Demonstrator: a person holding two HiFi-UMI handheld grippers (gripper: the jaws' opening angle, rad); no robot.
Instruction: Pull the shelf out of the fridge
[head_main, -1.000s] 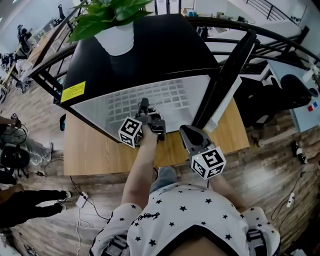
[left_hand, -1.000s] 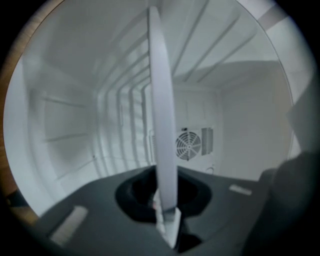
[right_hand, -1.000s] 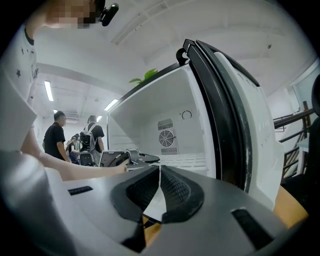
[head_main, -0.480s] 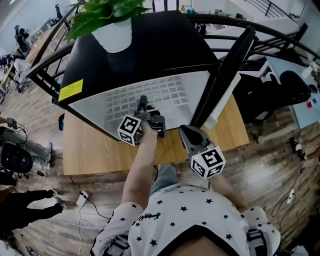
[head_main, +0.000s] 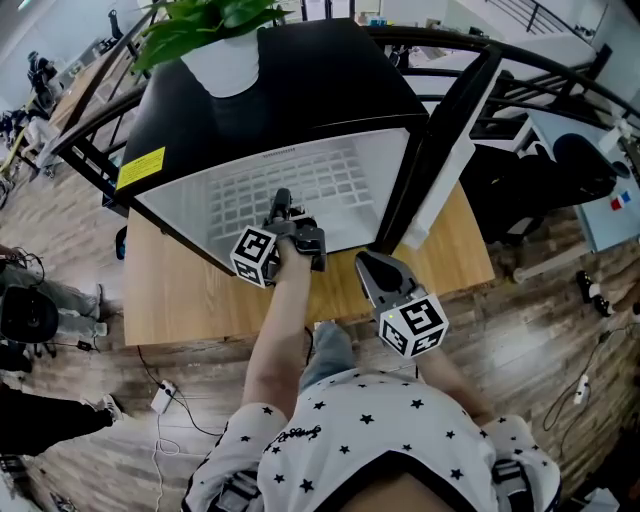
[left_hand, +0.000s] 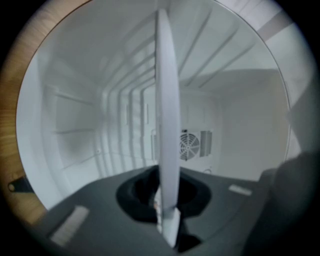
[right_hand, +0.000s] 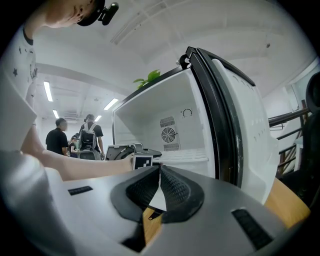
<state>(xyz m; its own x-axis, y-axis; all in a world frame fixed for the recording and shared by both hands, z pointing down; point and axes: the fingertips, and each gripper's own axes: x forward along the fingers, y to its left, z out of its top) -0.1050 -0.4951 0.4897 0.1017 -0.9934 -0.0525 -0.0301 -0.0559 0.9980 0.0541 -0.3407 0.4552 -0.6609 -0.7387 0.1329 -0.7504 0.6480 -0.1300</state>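
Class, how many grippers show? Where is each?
2. The left gripper is in the fridge, shut on the shelf; the right gripper is outside, over the table, shut.

The potted plant (head_main: 215, 45) on the fridge (head_main: 310, 90) is cut off by the head view's top edge. The fridge hides the bench's (head_main: 175, 300) far edge. In the left gripper view the shelf (left_hand: 167, 115) appears edge-on and blurred.

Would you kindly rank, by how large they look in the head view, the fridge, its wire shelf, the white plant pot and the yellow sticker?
Largest to smallest:
1. fridge
2. wire shelf
3. white plant pot, its top hidden by leaves
4. yellow sticker
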